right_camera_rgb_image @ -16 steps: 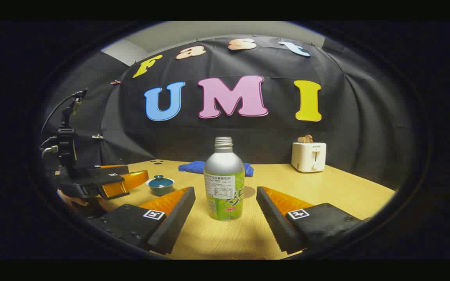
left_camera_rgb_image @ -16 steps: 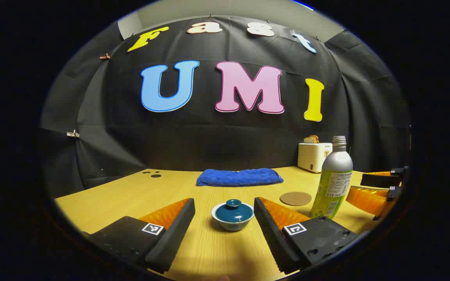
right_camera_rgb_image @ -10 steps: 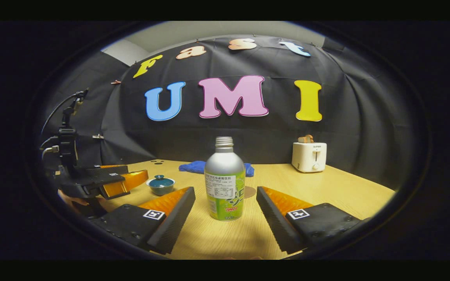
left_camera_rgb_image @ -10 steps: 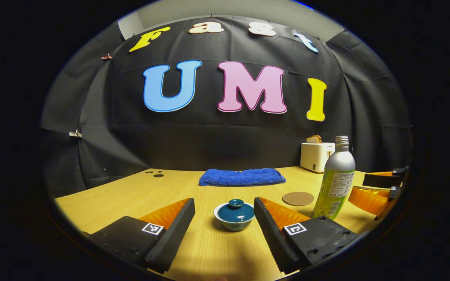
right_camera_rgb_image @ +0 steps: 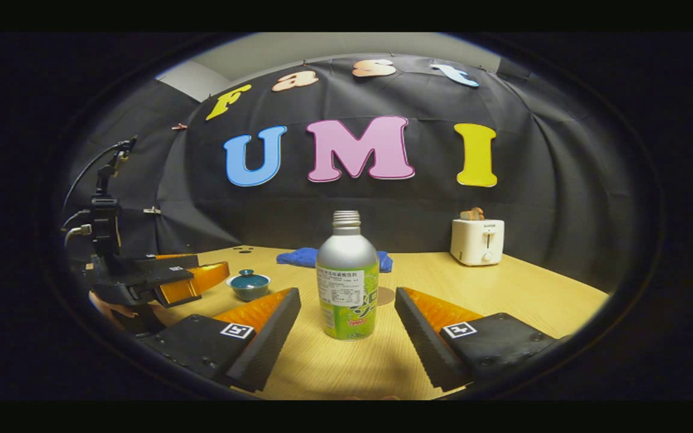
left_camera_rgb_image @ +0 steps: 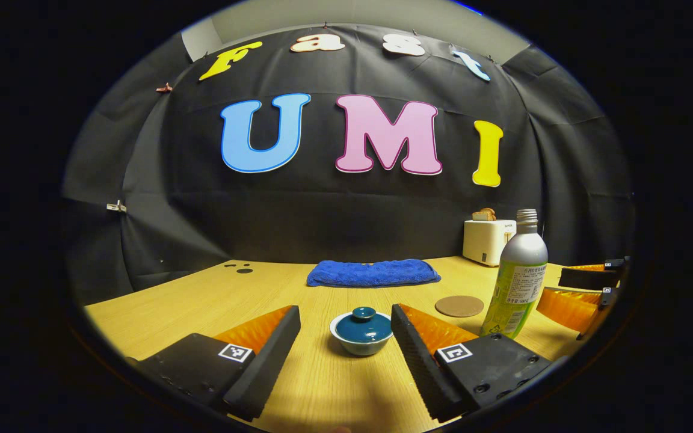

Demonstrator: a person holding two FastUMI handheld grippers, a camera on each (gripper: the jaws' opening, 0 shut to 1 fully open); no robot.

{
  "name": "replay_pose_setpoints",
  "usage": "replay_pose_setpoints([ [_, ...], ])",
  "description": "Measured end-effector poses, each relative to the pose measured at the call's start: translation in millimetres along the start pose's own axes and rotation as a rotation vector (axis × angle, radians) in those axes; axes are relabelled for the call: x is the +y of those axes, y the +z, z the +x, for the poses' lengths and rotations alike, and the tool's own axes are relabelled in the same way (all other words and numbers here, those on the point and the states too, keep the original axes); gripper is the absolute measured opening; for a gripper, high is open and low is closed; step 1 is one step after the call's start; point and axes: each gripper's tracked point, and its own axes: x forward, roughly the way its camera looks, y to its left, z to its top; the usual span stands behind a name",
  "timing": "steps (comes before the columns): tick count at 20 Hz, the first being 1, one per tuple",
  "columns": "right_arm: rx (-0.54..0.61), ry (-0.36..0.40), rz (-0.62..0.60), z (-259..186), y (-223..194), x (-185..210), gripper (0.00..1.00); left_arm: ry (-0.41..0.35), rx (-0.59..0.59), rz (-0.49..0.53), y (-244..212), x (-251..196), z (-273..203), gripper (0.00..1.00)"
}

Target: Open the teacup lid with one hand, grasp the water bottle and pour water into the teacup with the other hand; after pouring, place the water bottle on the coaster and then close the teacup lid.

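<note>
Left gripper view: left gripper (left_camera_rgb_image: 345,328) fingers spread wide, lidded teacup (left_camera_rgb_image: 361,331) on the table (left_camera_rgb_image: 202,300) between them, untouched; right gripper view: right gripper (right_camera_rgb_image: 347,313) spread too, water bottle (right_camera_rgb_image: 347,282) upright between its tips, half hiding the coaster (right_camera_rgb_image: 386,295)

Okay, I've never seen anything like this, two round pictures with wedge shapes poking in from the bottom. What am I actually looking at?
Those wedges are the two fingers of a hand-held gripper; a person holds one in each hand, and a camera rides on each. In the left gripper view, the left gripper is open, aimed at a small teacup with its lid on. In the right gripper view, the right gripper is open around a water bottle standing upright, not touching it. Nothing is held. On the wooden table also lie a round coaster, a blue towel and a toaster.
</note>
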Motion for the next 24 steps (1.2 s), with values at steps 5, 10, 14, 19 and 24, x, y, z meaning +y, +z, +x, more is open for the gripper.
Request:
replay_pose_setpoints([
  [5, -0.001, 0.001, 0.0, 0.7, -0.4, -0.2, 0.98, 0.0, 0.0, 0.0, 0.4, 0.1, -0.1, 0.96],
  [10, -0.001, 0.009, 0.001, 1.1, -0.6, 0.9, 0.98, -0.034, -0.002, 0.001, 0.1, -5.3, 5.3, 0.96],
  [14, 0.008, 0.018, 0.002, 8.3, -2.2, 0.9, 0.98, -0.058, 0.031, 0.0, -4.9, -4.6, 30.6, 0.96],
  [19, 0.039, 0.018, 0.025, 20.9, -6.6, -9.0, 0.98, -0.097, 0.126, 0.028, -16.9, -11.8, 69.6, 0.89],
  [24, 0.04, 0.037, 0.034, 26.1, -7.6, -8.0, 0.98, -0.118, 0.167, 0.067, -22.7, -20.9, 86.5, 0.73],
])
